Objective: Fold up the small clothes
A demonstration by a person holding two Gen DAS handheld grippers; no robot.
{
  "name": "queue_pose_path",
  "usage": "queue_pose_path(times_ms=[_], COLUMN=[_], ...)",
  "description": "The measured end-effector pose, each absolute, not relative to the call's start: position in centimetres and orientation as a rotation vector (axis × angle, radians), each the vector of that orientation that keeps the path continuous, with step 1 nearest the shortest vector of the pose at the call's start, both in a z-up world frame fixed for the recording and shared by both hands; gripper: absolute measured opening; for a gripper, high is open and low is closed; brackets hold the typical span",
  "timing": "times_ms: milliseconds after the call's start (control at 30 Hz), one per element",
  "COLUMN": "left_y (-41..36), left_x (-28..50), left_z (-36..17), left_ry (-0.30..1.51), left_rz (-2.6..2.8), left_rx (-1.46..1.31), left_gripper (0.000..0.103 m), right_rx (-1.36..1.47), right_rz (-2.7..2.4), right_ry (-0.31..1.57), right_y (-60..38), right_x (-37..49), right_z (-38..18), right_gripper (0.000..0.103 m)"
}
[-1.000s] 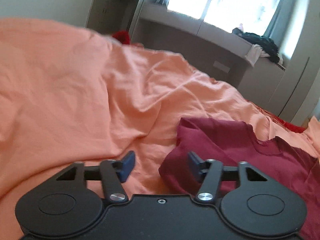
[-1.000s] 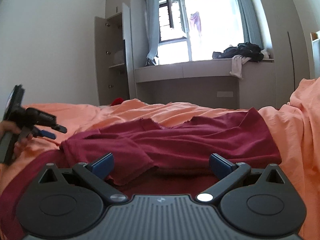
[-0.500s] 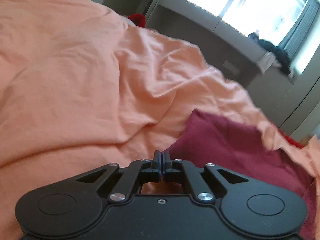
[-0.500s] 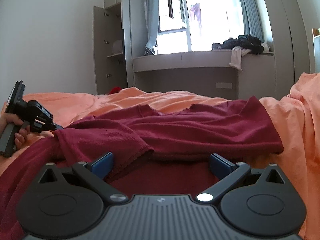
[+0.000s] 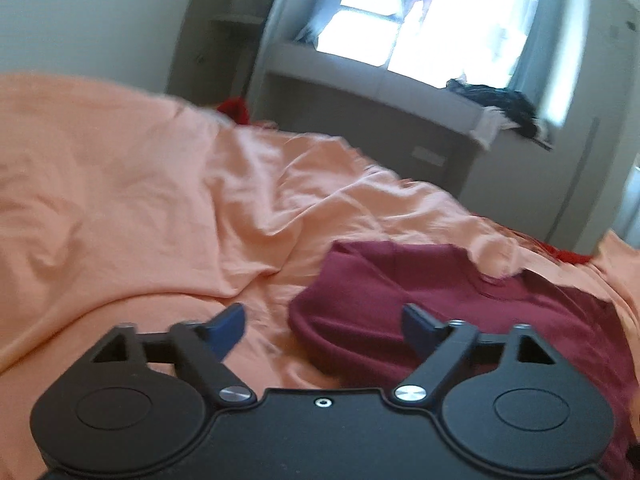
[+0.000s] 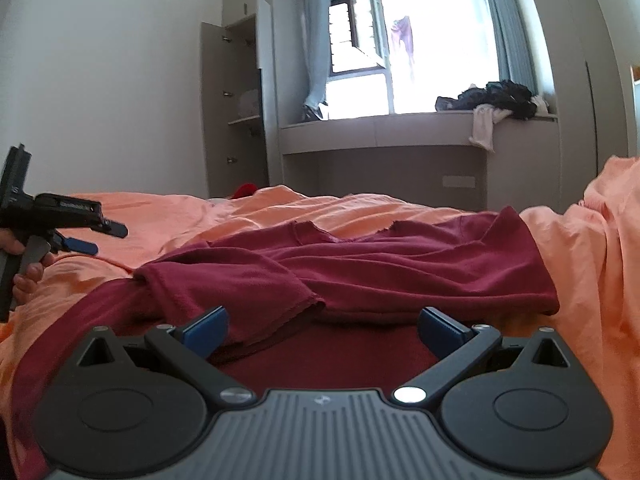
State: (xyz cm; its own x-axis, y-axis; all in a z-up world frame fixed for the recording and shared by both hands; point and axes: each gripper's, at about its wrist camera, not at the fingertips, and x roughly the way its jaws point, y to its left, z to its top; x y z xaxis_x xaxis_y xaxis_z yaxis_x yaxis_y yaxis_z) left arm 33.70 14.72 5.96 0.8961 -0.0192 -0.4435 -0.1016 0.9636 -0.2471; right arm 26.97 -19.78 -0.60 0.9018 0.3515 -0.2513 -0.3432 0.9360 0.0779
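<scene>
Right now a soft dark red shirt (image 6: 400, 264) is lying flat on a wrinkly orange bed sheet (image 5: 120, 208), w/ one sleeve (image 6: 224, 284) folded in over the front. Its edges are looking a bit rough and frayed.

The left gripper (image 5: 323, 322) is hanging just above the shirt's rounded left edge, jaws opening wide, nothing between its blue pads (image 5: 228, 326). A hand (image 6: 24, 268) is holding it at the far left of the right wrist view. The right gripper (image 6: 322, 328) is hovering low over the shirt's near side, jaws wide apart, gripping nothing, sleeve cuff just in front.

Behind the bed a grey window bench (image 6: 400, 132) is holding a pile of dark clothes (image 6: 496, 98); an open cupboard (image 6: 236, 108) is standing beside it.
</scene>
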Motion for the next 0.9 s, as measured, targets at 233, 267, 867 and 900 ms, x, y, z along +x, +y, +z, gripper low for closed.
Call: queue_pose_path(times_ms=[233, 267, 867, 900], left_y=[10.5, 9.9, -0.3, -0.5], left_x=[26.7, 25.7, 12.0, 11.9], left_z=[6.8, 6.7, 1.1, 0.9], left_ry=[0.429, 0.432, 0.37, 0.375], left_rz=[-0.047, -0.064, -0.263, -0.267], left_rx=[-0.146, -0.13, 0.223, 0.228], left_gripper=[0.102, 0.102, 0.102, 0.102], right_rx=[-0.071, -0.103, -0.766, -0.804], right_rz=[0.381, 0.379, 0.498, 0.496], right_ry=[0.224, 0.216, 0.325, 0.327], right_y=[-20.2, -20.3, -15.8, -14.9], right_x=[23.1, 22.3, 12.3, 12.3], right_z=[0.2, 0.2, -6.7, -7.4], right_gripper=[0.103, 0.103, 0.103, 0.103])
